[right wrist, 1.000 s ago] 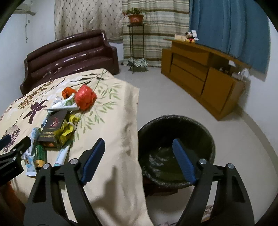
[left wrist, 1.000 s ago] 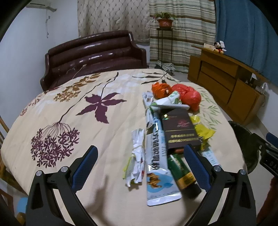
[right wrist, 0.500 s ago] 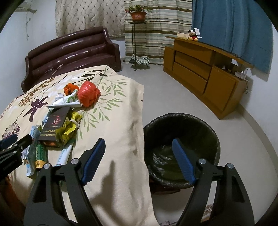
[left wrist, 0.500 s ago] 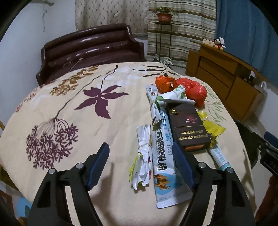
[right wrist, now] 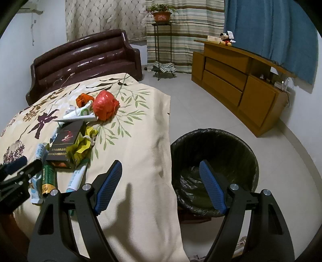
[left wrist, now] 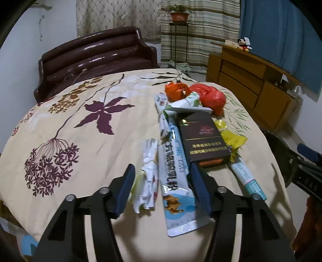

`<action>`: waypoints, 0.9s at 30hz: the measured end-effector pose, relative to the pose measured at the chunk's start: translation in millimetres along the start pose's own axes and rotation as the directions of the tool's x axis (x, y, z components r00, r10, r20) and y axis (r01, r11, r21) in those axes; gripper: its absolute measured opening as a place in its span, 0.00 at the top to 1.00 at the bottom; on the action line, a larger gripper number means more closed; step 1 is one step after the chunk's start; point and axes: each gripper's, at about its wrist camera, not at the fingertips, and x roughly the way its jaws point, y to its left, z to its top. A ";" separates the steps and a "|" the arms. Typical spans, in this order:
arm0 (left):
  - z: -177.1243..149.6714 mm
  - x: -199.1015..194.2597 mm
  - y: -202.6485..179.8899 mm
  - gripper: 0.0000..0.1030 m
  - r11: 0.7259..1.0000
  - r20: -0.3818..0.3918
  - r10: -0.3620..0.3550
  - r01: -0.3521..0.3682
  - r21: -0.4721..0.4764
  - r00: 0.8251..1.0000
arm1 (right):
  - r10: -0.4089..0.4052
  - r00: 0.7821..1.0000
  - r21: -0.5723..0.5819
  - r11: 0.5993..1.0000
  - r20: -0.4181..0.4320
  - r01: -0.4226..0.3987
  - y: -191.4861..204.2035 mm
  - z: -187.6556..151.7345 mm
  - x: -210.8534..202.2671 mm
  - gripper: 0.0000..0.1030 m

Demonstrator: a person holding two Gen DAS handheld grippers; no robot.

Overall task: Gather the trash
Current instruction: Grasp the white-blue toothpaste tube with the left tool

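While the trash is all still lying on the bed, the left gripper (left wrist: 161, 188) sits right down over two pieces of it: a long blue-and-white sachet (left wrist: 176, 181) and a crumpled white wrapper (left wrist: 149, 177) just beside it. Its jaws have just been closing, with both pieces between the blue pads, but the pads don't seem to be pressing on anything yet, so I'd call it not gripping.

Next to the sachet there's a dark box (left wrist: 203, 137) partly overlapping it, with a yellow wrapper (left wrist: 233, 139) tucked at its far side and a pale blue tube (left wrist: 247, 179) near the bed's edge. From the right wrist view you can also see a green bottle (right wrist: 48, 178) poking out from under the box. Further up the pile there's a white-and-green packet (left wrist: 187, 104), an orange wad (left wrist: 176, 90) and a red plastic bag (left wrist: 211, 97), all touching each other.

Everything lies on a cream bedspread (left wrist: 80, 131) with purple flowers. The right gripper (right wrist: 161, 186) hangs empty and spread wide, over the bed's edge and a black-lined trash bin (right wrist: 241, 149) standing on the floor just beside the bed. Behind that: brown headboard (left wrist: 94, 54), wooden cabinet (right wrist: 231, 80), potted plant (right wrist: 161, 15) on a stand.
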 end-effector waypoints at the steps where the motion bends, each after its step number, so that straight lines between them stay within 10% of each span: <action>1: -0.3 0.2 -1.1 0.51 1.000 0.001 -0.004 0.004 0.001 1.000 | 0.004 1.000 0.004 1.000 0.001 -0.004 0.5 -0.4 -0.6 0.25; 11: -1.1 -0.1 -1.0 0.83 0.999 0.005 -0.044 0.044 -0.001 0.999 | 0.039 0.999 0.020 0.999 0.002 -0.039 -14.0 8.3 -1.7 0.25; 27: 7.4 -16.0 13.2 0.83 0.996 0.037 -0.083 0.084 -0.025 0.996 | 0.044 0.999 0.001 0.999 0.001 -0.044 -11.9 8.3 -3.7 0.25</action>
